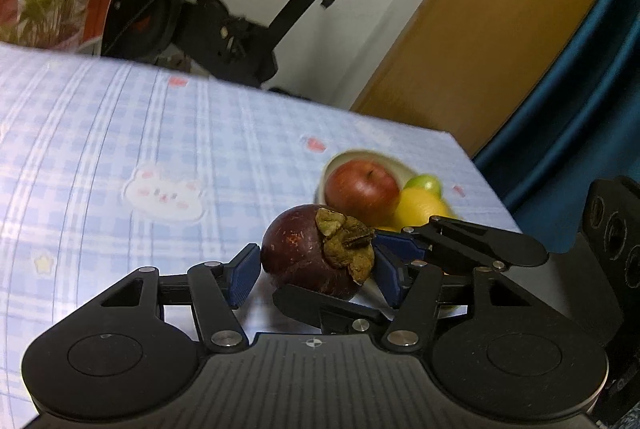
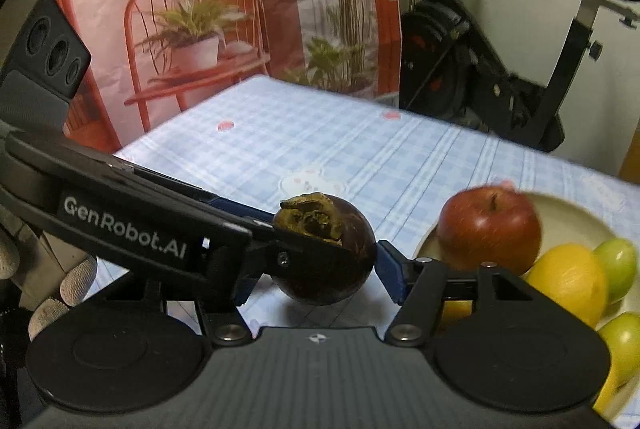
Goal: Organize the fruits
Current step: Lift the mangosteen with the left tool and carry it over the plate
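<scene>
A dark purple mangosteen (image 1: 304,253) with a dry brown calyx sits between the blue pads of my left gripper (image 1: 316,273), just above the blue checked tablecloth (image 1: 140,133). Both pads press its sides. My right gripper (image 2: 320,281) holds the same mangosteen (image 2: 352,225) too; its right pad touches the fruit and its left pad is hidden behind the left gripper's black finger (image 2: 160,229). In the left wrist view the right gripper's finger (image 1: 480,249) reaches in from the right. Beyond stands a cream plate (image 2: 568,213) with a red apple (image 2: 488,229), a lemon (image 2: 572,277) and green fruits (image 2: 618,261).
An exercise bike (image 2: 500,69) stands behind the table's far edge. A printed backdrop (image 2: 200,29) with a chair and plants hangs at the back left. A wooden door (image 1: 500,29) and a blue curtain (image 1: 580,109) lie to the right. A gloved hand (image 2: 76,281) holds the left gripper.
</scene>
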The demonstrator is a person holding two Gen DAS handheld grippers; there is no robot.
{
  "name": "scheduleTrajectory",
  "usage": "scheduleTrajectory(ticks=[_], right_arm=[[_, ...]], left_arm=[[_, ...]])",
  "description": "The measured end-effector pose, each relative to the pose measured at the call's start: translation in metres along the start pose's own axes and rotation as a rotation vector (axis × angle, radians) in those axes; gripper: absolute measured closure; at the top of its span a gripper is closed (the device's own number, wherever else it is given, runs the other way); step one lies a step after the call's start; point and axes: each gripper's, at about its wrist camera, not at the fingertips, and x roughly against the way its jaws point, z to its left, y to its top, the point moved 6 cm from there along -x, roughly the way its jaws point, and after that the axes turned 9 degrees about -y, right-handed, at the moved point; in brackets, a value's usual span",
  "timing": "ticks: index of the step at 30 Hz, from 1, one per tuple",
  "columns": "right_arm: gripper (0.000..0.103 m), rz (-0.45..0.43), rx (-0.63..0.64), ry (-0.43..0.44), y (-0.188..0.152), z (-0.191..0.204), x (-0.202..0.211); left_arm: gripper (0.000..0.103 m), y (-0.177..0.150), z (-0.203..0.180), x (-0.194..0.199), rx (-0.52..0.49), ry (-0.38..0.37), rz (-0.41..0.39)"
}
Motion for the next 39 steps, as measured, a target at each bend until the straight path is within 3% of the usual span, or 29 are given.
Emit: scheduleTrajectory(ticks=[7,15,27,39], right_arm=[[0.04,-0.084,-0.039,-0.026,0.017,-0.028,0.032],[0.04,-0.122,-0.123,-0.101,0.026,-0.093,0.046],[0.04,-0.035,-0.141,-0.154,0.015,-0.154,0.009],[0.04,0.033,-0.155,-0.16,0.01,-0.162,-0.015]], left_arm=[[0.039,0.026,-0.042,-0.012,-0.069,-0.003,-0.026],[0.039,0.055,-0.076,-0.072,-0.137,-0.039,-0.007],[0.04,0.066,-0.066,-0.144,-0.157,0.003,0.103],[0.04,0.065,-0.048,-0.161,-0.102,0.013,0.137]])
